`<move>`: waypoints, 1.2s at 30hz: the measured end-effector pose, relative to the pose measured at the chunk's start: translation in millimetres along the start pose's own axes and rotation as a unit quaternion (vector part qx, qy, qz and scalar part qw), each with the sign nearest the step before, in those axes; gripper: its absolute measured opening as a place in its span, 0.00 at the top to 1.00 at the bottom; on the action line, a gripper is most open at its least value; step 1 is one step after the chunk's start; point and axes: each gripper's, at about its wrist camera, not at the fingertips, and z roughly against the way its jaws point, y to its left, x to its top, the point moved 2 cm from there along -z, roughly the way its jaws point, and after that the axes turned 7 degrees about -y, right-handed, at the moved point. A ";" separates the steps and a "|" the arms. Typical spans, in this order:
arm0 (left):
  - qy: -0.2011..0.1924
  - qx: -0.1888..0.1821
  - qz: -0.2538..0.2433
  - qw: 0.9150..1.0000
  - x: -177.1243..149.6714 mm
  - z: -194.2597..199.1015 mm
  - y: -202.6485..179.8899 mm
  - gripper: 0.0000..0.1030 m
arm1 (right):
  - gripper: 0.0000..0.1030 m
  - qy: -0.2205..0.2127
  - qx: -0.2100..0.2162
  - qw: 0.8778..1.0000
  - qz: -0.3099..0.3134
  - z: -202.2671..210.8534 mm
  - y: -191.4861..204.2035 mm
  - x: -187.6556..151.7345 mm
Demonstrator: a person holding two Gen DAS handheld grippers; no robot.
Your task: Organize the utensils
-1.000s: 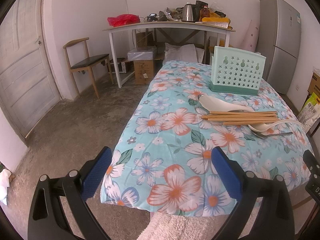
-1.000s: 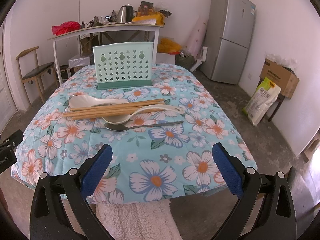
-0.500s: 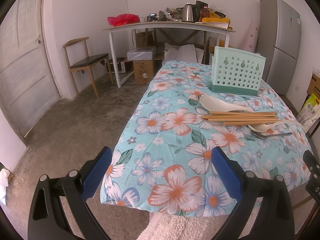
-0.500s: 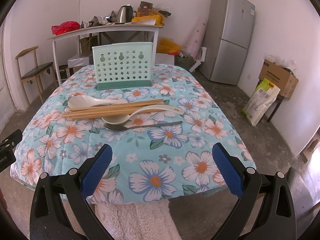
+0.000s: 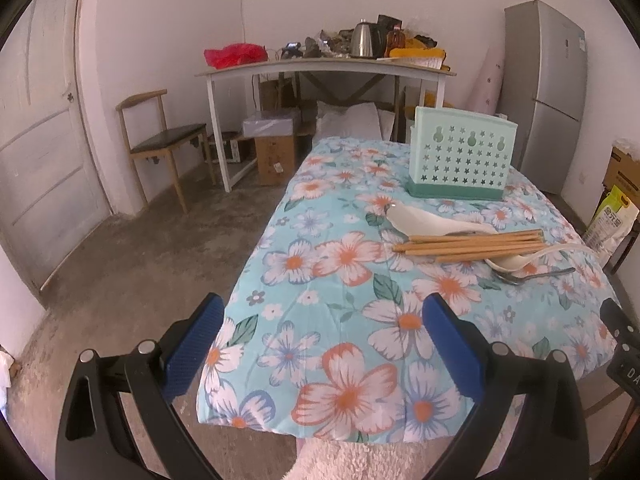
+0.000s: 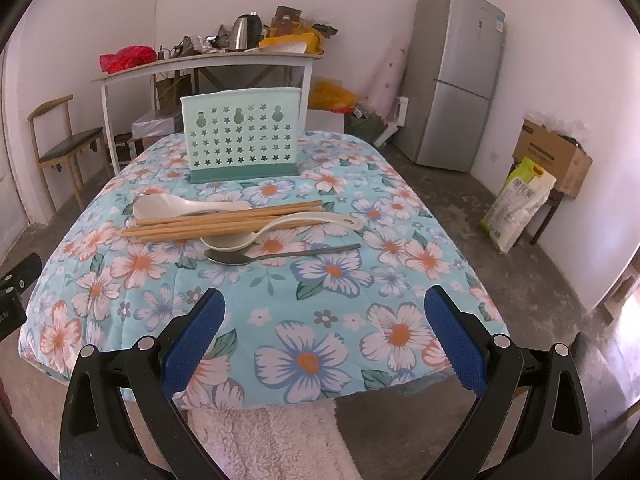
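**Utensils wait untouched on a flowered table**

On the flowered tablecloth [image 6: 320,280], from left to right, a white ceramic spoon [image 6: 176,205] lies beside a bundle of wooden chopsticks [image 6: 224,222]; a second white spoon [image 6: 280,228] and a metal spoon [image 6: 280,255] follow. A mint-green utensil holder [image 6: 241,138] stands upright behind them. Left gripper [image 5: 320,344] and right gripper [image 6: 324,340] both hover at the near edge, jaws spread wide, holding nothing.

Likely risk (a judgement): the chopsticks rest across the second white spoon, so lifting either could scatter the rest or roll one off the table.
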 end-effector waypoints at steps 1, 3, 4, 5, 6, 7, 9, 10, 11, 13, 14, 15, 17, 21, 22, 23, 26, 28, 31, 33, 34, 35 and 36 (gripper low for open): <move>-0.001 0.003 0.005 1.000 0.0 -0.4 0.9 0.06 | 0.08 0.000 0.000 1.000 0.000 -0.8 1.3 -0.2; 0.001 0.007 0.018 1.000 -2.1 -2.7 4.6 0.06 | 0.08 0.000 0.000 1.000 0.000 -0.6 1.3 -0.3; 0.004 0.005 0.026 1.000 -2.6 -4.8 6.6 0.06 | 0.08 0.000 -0.001 1.000 0.000 -0.2 3.0 -0.4; 0.008 0.003 0.033 0.999 -3.0 -6.9 8.4 0.06 | 0.08 0.000 0.000 1.000 -0.002 -1.1 2.5 -0.6; 0.015 -0.002 0.041 0.999 -3.6 -10.5 9.8 0.06 | 0.08 0.000 0.001 1.000 -0.003 -2.2 2.0 -0.9; 0.020 -0.006 0.045 0.999 -4.5 -12.6 10.3 0.06 | 0.08 0.001 0.002 1.000 -0.004 -2.8 3.3 -1.5; 0.033 -0.013 0.051 0.998 -6.3 -18.2 10.4 0.06 | 0.08 0.002 0.004 1.000 -0.007 -4.9 4.3 -2.5; 0.038 -0.016 0.055 0.998 -7.1 -21.4 9.8 0.06 | 0.08 0.003 0.005 1.000 -0.008 -6.0 4.2 -2.7; 0.042 -0.017 0.058 0.997 -8.3 -23.8 9.3 0.06 | 0.08 0.003 0.006 1.000 -0.010 -6.8 4.3 -3.1; 0.047 -0.021 0.061 0.997 -11.7 -26.0 9.0 0.06 | 0.08 0.002 0.010 1.000 -0.013 -8.8 3.9 -3.3; 0.052 -0.024 0.062 0.996 -13.5 -27.9 8.5 0.06 | 0.08 0.000 0.012 1.000 -0.014 -9.5 4.2 -4.4; 0.060 -0.029 0.061 0.996 -15.3 -30.8 7.3 0.06 | 0.08 -0.001 0.014 1.000 -0.014 -10.8 4.2 -4.8; 0.072 -0.038 0.056 0.995 -18.6 -36.1 2.9 0.06 | 0.08 -0.001 0.021 1.000 -0.016 -14.4 4.7 -8.1; 0.073 -0.029 0.035 0.996 -21.0 -43.7 -5.0 0.06 | 0.08 0.015 0.040 0.999 -0.017 -29.3 8.3 -18.5; 0.074 -0.030 0.029 0.996 -21.0 -46.3 -7.8 0.06 | 0.08 0.020 0.046 0.999 -0.017 -32.9 9.4 -21.7; 0.074 -0.034 0.021 0.996 -20.9 -49.5 -12.1 0.06 | 0.08 0.025 0.051 0.998 -0.017 -37.6 11.3 -24.7; 0.068 -0.035 0.002 0.997 -21.9 -57.7 -20.8 0.06 | 0.08 0.040 0.064 0.997 -0.012 -50.9 18.1 -33.3; 0.071 -0.039 -0.008 0.997 -22.9 -64.3 -26.4 0.06 | 0.08 0.048 0.069 0.996 -0.006 -59.2 22.0 -37.4; 0.073 -0.045 -0.021 0.996 -25.9 -74.6 -33.6 0.06 | 0.08 0.054 0.075 0.996 -0.001 -70.1 25.8 -41.6; 0.082 -0.043 -0.032 0.995 -29.7 -84.4 -37.6 0.06 | 0.08 0.053 0.077 0.996 0.008 -76.1 29.2 -44.7; 0.090 -0.043 -0.035 0.994 -32.0 -89.3 -38.3 0.06 | 0.08 0.053 0.078 0.995 0.011 -78.9 29.3 -45.4; 0.093 -0.044 -0.035 0.994 -33.7 -92.7 -38.7 0.05 | 0.08 0.053 0.081 0.995 0.013 -80.4 29.6 -46.3; 0.093 -0.046 -0.035 0.994 -34.6 -94.0 -38.0 0.05 | 0.07 0.053 0.084 0.995 0.013 -81.1 29.5 -47.1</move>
